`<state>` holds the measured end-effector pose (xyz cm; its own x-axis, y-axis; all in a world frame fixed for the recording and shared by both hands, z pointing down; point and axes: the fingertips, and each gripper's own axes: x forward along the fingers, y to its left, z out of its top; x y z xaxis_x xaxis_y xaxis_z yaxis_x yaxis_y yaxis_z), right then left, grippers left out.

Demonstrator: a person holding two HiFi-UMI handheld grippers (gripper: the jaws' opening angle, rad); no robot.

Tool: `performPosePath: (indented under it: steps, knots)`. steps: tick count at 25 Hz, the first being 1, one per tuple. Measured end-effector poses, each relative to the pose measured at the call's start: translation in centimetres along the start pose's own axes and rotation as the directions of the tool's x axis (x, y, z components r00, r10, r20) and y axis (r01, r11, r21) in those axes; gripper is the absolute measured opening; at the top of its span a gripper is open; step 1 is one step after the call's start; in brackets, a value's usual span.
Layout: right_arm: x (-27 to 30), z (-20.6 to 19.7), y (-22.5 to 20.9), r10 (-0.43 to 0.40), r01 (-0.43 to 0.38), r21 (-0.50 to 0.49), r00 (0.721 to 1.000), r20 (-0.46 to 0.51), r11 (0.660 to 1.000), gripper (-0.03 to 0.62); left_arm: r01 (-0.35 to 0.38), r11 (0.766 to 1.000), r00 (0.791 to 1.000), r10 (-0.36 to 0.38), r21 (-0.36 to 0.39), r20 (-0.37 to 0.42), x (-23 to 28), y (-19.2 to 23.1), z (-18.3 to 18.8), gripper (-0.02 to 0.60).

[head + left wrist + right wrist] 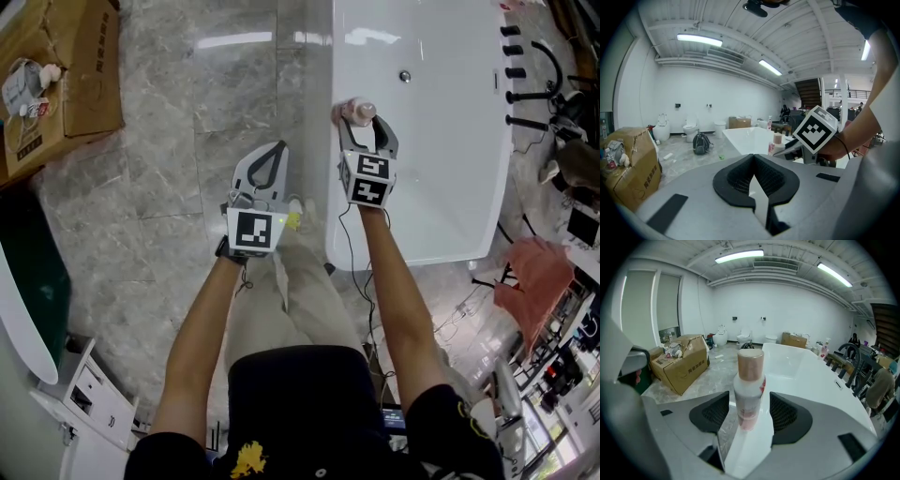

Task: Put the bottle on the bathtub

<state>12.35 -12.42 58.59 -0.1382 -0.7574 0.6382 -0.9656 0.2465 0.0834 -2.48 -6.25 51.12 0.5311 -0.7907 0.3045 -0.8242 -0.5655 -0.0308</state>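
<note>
Since the bottle (749,380) stands upright on the bathtub (801,376) rim between the right gripper's (749,414) parted jaws, draw straight back without brushing it; the left gripper (753,177) sits closed and empty

Cardboard box (680,363) bears print, too blurred to read.

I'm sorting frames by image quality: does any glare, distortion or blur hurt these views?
Head view: bright reflections streak the marble floor and the bathtub, but the picture is otherwise sharp. Left gripper view: strong fisheye bending and dark corners, and the near jaw bodies look soft. Right gripper view: same fisheye vignette, while the bottle between the jaws is sharp and evenly lit, with no hard shadow.
</note>
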Motion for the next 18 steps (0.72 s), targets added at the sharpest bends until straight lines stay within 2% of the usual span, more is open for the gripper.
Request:
performPosePath:
  steps: [5, 9, 18]
  knots:
    - [-1.5, -0.4, 0.3, 0.006, -0.006, 0.013, 1.0, 0.0, 1.0, 0.262, -0.001, 1.0, 1.0, 0.001, 0.006, 0.003, -0.6, 0.2, 0.9, 0.018]
    - [-2.8, -0.5, 0.5, -0.006, 0.006, 0.018, 1.0, 0.003, 1.0, 0.229, 0.003, 1.0, 1.0, -0.003, 0.016, 0.007, -1.4, 0.4, 1.3, 0.018]
    - [-4.8, 0.7, 0.3, -0.043, 0.043, -0.007, 0.998, 0.037, 0.999, 0.115, 0.004, 1.0, 1.0, -0.004, 0.016, 0.005, -2.1, 0.3, 2.0, 0.018]
